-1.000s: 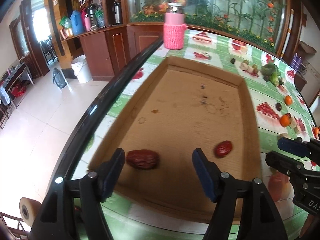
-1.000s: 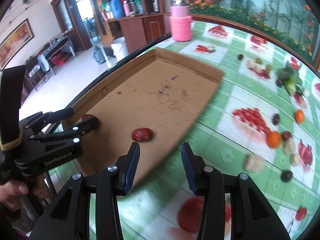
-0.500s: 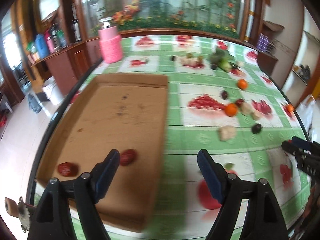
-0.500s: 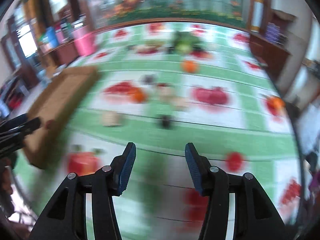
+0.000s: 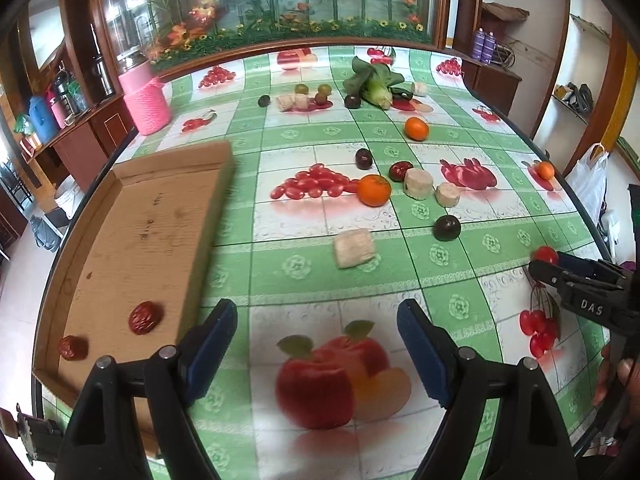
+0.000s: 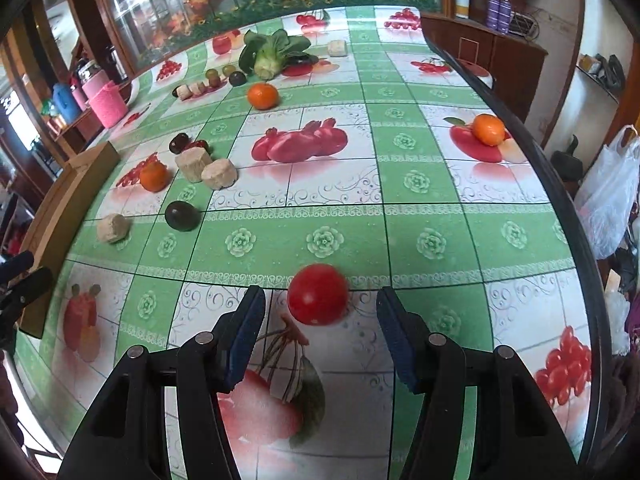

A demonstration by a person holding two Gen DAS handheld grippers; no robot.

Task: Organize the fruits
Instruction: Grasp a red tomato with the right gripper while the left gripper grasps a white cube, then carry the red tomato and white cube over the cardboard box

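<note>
Swinging away from the cardboard tray (image 5: 132, 236), where two red dates (image 5: 145, 317) are already laid, the right gripper (image 6: 320, 312) is now brought up to a small red tomato (image 6: 318, 299) on the table, framed between released jaws, seemingly untouched. The left gripper (image 5: 316, 344) is held released and empty beside the tray.

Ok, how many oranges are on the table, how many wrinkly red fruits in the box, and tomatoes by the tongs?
Oranges: 3
Wrinkly red fruits in the box: 2
Tomato by the right tongs: 1
Total: 6
</note>
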